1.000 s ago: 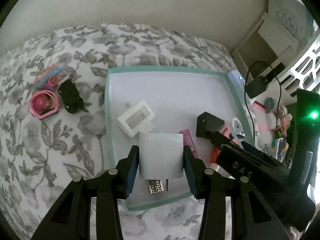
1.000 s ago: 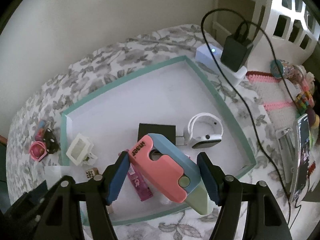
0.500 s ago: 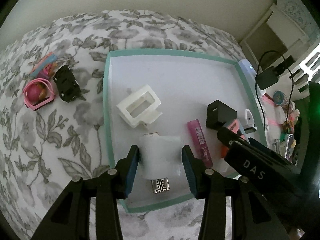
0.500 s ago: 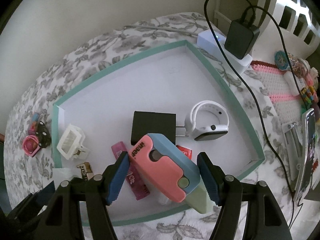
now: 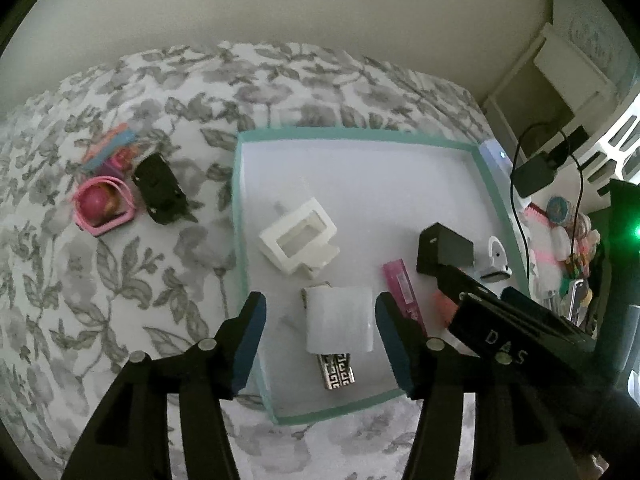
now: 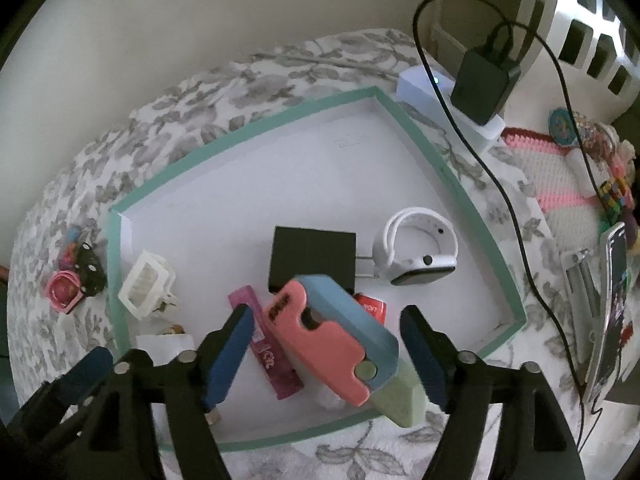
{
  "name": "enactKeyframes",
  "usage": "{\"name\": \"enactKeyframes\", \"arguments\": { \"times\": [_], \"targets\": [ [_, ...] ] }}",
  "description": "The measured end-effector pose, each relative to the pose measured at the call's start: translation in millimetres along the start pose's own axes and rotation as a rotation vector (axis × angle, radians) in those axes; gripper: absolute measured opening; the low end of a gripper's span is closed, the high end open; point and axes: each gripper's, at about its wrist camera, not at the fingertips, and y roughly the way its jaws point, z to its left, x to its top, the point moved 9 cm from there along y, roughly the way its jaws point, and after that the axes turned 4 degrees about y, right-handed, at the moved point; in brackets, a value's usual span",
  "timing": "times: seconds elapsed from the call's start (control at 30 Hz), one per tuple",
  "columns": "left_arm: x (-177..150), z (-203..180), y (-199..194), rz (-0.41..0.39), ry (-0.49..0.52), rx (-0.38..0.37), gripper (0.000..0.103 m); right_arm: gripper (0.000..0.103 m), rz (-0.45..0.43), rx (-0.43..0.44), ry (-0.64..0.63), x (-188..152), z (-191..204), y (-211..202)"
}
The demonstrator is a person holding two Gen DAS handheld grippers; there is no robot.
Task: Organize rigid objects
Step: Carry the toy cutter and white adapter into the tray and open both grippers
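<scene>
- Teal-rimmed white tray point(image 5: 239, 216), lying on a grey floral bedspread point(image 5: 120, 280), carries most of the rigid objects.
- Left gripper point(image 5: 320, 322): tongs spread, both pads clear of the frosted white block point(image 5: 339, 318) that lies between them near the tray's near edge; a patterned metal piece point(image 5: 336, 372) protrudes from under the block.
- Right gripper point(image 6: 326, 346): tongs spread either side of the pink-and-blue utility knife point(image 6: 340, 344); contact with the pads cannot be judged, nor whether the knife rests on the tray.
- White rectangular frame point(image 5: 298, 238) sits near the tray's left edge.
- Black charger block point(image 6: 313, 258) and white smartwatch point(image 6: 416, 248) lie side by side toward the right edge; a magenta tube point(image 6: 266, 350) lies beside the knife.
- Pink ring toy point(image 5: 104, 210) and black clip point(image 5: 160, 188) lie on the bedspread, left of the tray.
</scene>
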Motion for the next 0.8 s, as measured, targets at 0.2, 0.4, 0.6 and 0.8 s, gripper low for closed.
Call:
{"name": "enactKeyframes", "arguments": {
  "times": [0.2,0.4,0.6,0.8],
  "targets": [
    [7,21,-12,-0.033,-0.046,0.040,0.060,0.086,-0.036,-0.003,-0.015,6,5,-12],
    [9,60,-16,-0.043,-0.143,0.101,0.060,0.093,-0.045,-0.016,-0.045,6,14,-13],
    [8,109,-23,-0.066,-0.254,0.187,0.090,0.094,-0.048,-0.020,-0.104,0,33,-12],
    [4,152,-32,-0.090,-0.353,0.239,0.090,0.101,-0.064,0.005,-0.183,-6,64,-17]
  ]
}}
